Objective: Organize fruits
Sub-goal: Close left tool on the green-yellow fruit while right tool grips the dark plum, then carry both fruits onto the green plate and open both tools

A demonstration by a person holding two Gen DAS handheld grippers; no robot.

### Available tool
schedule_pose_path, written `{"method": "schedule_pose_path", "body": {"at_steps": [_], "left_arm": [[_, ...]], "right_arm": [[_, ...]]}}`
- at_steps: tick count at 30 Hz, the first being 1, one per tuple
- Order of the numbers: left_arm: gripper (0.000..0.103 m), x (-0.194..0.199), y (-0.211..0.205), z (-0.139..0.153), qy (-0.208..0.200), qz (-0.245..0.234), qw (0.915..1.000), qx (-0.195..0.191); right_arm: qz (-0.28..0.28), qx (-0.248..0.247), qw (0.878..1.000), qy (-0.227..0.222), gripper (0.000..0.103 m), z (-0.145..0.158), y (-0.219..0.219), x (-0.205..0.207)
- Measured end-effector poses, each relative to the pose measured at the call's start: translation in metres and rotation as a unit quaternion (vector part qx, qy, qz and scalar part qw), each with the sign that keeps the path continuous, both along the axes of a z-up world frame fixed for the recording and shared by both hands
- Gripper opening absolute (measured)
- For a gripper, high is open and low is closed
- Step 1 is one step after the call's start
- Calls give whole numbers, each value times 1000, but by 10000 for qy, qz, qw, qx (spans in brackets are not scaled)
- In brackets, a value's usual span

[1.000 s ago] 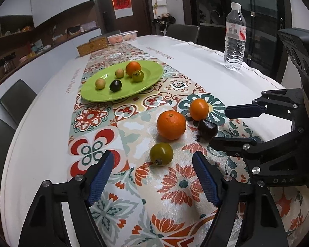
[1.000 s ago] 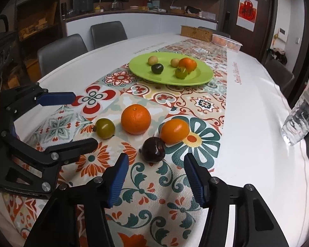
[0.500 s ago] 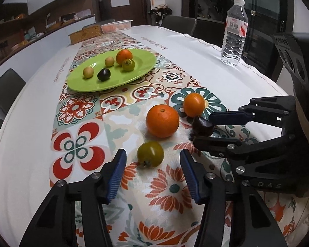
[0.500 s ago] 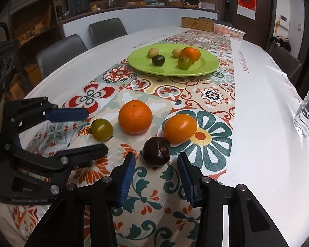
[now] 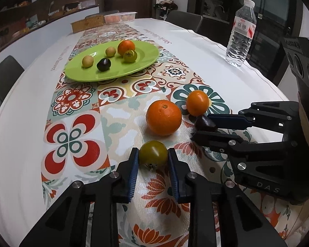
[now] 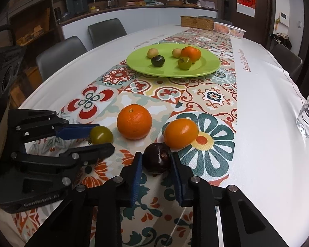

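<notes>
My left gripper (image 5: 153, 158) is shut on a green tomato (image 5: 153, 156) that rests on the patterned runner; it also shows in the right wrist view (image 6: 101, 135). My right gripper (image 6: 157, 162) is shut on a dark purple fruit (image 6: 157, 160), seen in the left wrist view (image 5: 204, 123) too. A large orange (image 5: 164, 117) and a smaller orange fruit (image 5: 197, 102) lie just beyond the grippers. A green plate (image 5: 146, 59) farther back holds several small fruits.
A water bottle (image 5: 241, 34) stands at the right on the white tablecloth. A wicker box (image 5: 87, 23) and a plastic tray (image 5: 120, 17) sit at the table's far end. Grey chairs (image 6: 106, 30) line the left side.
Both grippers moved forward and closed: the left onto the green tomato, the right onto the dark purple fruit. The other fruits have not moved.
</notes>
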State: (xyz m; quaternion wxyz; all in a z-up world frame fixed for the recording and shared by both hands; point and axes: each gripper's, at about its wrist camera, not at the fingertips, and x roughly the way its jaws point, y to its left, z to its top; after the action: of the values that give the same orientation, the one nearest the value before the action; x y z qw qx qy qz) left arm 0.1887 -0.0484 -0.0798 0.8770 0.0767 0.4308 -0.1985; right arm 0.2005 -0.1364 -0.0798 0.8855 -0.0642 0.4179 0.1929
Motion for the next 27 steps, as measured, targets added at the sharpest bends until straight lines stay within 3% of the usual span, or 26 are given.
{"method": "schedule_pose_path", "body": {"at_steps": [8, 12, 18, 19, 21, 27], "left_arm": [[27, -9, 3, 11, -113, 107, 9998, -122], [18, -15, 5, 21, -245, 156, 9995, -158], [19, -23, 5, 28, -338, 124, 9992, -164], [22, -25, 5, 27, -348, 157, 9992, -116], [47, -26, 5, 24, -342, 217, 9991, -80], [49, -22, 2, 12, -224, 198, 9995, 63]], "right_arm": [[32, 97, 9999, -42, 28, 8, -1, -7], [11, 134, 9998, -150, 28, 18, -2, -13], [-112, 157, 9994, -276, 28, 30, -11, -20], [-124, 152, 9994, -285, 28, 31, -12, -21], [-134, 140, 9994, -294, 28, 32, -13, -24], [-184, 142, 9996, -185, 28, 26, -15, -29]]}}
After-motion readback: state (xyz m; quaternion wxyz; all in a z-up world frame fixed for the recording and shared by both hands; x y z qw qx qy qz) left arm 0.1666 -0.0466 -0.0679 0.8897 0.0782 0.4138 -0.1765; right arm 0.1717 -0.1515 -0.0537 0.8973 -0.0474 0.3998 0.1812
